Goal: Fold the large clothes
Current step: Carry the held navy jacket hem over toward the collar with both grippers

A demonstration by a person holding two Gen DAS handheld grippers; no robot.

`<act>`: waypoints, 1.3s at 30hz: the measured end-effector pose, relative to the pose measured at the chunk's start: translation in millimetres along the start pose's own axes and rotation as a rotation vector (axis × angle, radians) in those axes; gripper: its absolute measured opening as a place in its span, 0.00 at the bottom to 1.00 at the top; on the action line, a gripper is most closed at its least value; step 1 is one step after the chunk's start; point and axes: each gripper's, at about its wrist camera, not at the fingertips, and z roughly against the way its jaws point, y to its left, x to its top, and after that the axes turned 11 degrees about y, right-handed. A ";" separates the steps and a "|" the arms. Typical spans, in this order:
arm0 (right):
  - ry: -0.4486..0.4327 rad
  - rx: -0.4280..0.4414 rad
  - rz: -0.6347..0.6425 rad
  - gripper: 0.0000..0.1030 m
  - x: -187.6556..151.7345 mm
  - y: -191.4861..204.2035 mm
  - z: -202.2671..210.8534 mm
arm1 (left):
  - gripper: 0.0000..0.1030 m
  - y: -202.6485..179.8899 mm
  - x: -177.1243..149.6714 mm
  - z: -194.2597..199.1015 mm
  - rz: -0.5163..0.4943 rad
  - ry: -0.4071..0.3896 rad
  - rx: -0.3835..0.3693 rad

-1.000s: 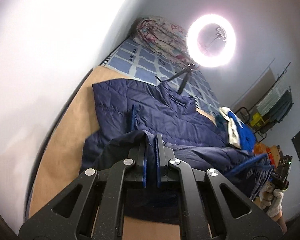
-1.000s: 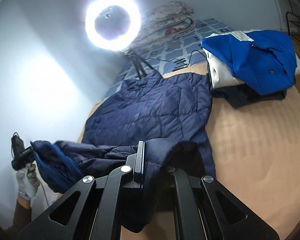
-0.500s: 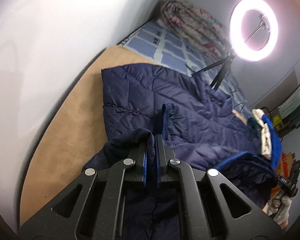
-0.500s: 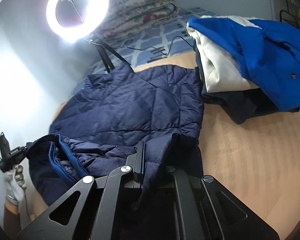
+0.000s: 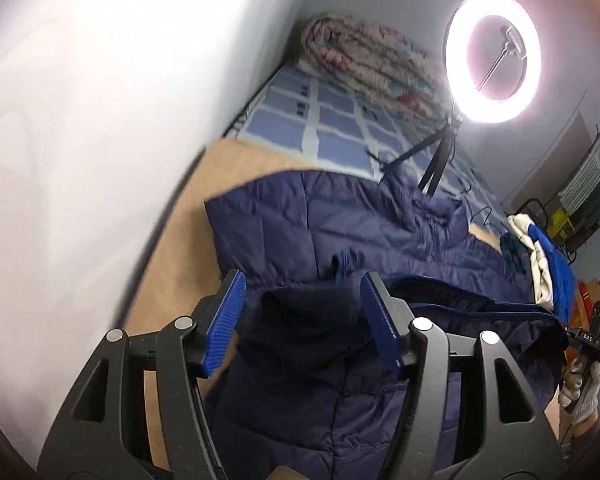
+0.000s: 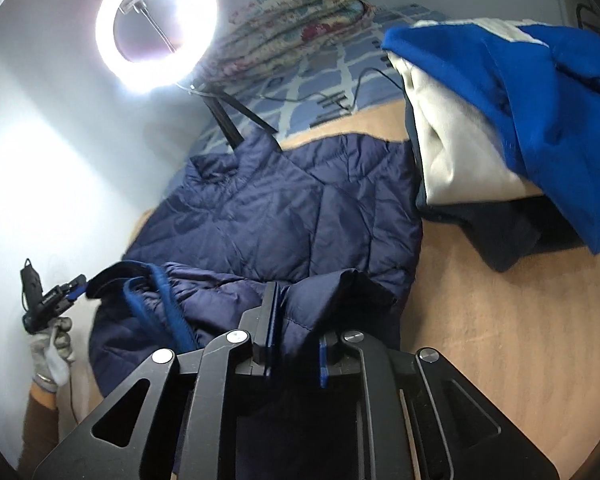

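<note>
A navy quilted jacket (image 5: 340,232) (image 6: 284,208) lies spread on the tan bed cover (image 6: 500,340), its near hem folded over onto the body. My left gripper (image 5: 302,312) is opening; its blue pads (image 5: 224,320) stand wide apart, with a dark jacket corner loose between them. My right gripper (image 6: 298,332) is opening too, by a narrow gap, and a fold of the jacket sits between its fingers without being pinched. Each gripper also shows at the edge of the other's view, held by a gloved hand (image 6: 52,344) (image 5: 584,384).
A lit ring light (image 5: 492,56) (image 6: 156,28) on a tripod stands just beyond the jacket's collar. A pile of blue and white clothes (image 6: 500,100) lies to the right. A rolled floral quilt (image 5: 364,60) rests on a checked sheet (image 5: 332,120). A white wall (image 5: 80,160) runs along the left.
Both grippers carried the hem forward and down onto the jacket. Both were shut on the fabric; now the left jaws stand wide and the right jaws have parted slightly.
</note>
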 end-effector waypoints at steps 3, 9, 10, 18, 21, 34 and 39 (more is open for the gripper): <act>-0.013 0.022 0.006 0.23 0.5 1.8 5.6 | 0.60 3.7 -4.2 2.1 -0.045 0.017 0.016; -0.100 -0.032 0.036 0.66 -12.4 -2.7 28.1 | 0.60 12.4 -20.9 -35.1 -0.060 0.151 0.012; -0.117 -0.063 0.045 0.68 -15.8 -4.2 31.2 | 0.60 12.3 -23.3 -40.0 -0.057 0.166 0.002; 0.001 -0.185 0.074 0.68 -16.0 -14.7 8.4 | 0.51 -7.3 -36.4 -71.0 -0.117 0.248 0.103; 0.042 -0.206 0.087 0.68 -14.8 -13.8 -4.5 | 0.24 -14.9 -40.8 -73.0 -0.156 0.243 0.152; 0.007 -0.349 0.268 0.03 -24.0 26.8 3.8 | 0.02 -42.3 -28.1 -28.0 -0.259 0.108 0.227; -0.091 -0.460 0.340 0.02 -13.3 49.6 24.3 | 0.02 -51.2 -3.3 -10.2 -0.235 0.023 0.222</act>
